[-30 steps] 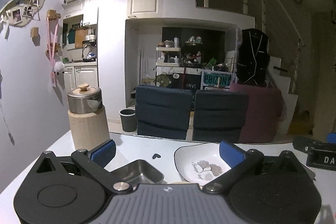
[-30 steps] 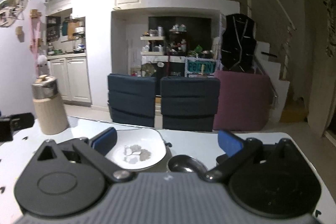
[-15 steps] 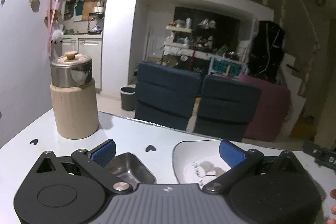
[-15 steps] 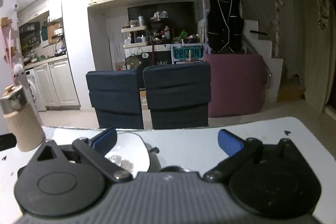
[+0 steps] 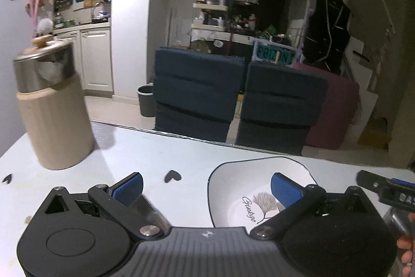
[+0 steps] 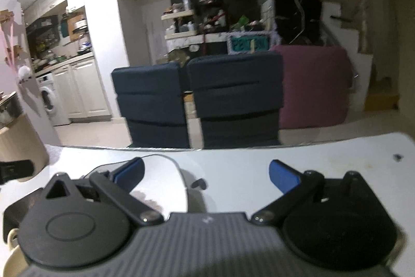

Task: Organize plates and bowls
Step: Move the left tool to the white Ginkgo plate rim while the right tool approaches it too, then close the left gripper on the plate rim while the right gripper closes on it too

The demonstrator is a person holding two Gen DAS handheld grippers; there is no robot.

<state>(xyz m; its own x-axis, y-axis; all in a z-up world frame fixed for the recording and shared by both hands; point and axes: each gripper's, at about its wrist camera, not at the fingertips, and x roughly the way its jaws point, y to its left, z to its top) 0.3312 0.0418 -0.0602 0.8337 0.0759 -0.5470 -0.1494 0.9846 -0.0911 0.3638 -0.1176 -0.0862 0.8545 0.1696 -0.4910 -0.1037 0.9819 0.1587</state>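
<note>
On the white tabletop (image 5: 181, 155), a white squarish ginkgo-printed plate (image 5: 233, 188) lay beneath the left gripper (image 5: 206, 188), jaws spread wide, empty; right gripper (image 6: 206, 173) likewise agape, plate under its left finger; beige steel-lidded canister (image 5: 52, 108) stood far left

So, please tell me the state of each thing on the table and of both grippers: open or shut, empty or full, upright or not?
Left gripper: open, holding nothing.
Right gripper: open, holding nothing.
White plate: flat on the table, empty, leaf print showing.
Beige canister: upright, its metal lid on.
Metal tray: mostly hidden behind the left gripper; contents cannot be seen.
</note>
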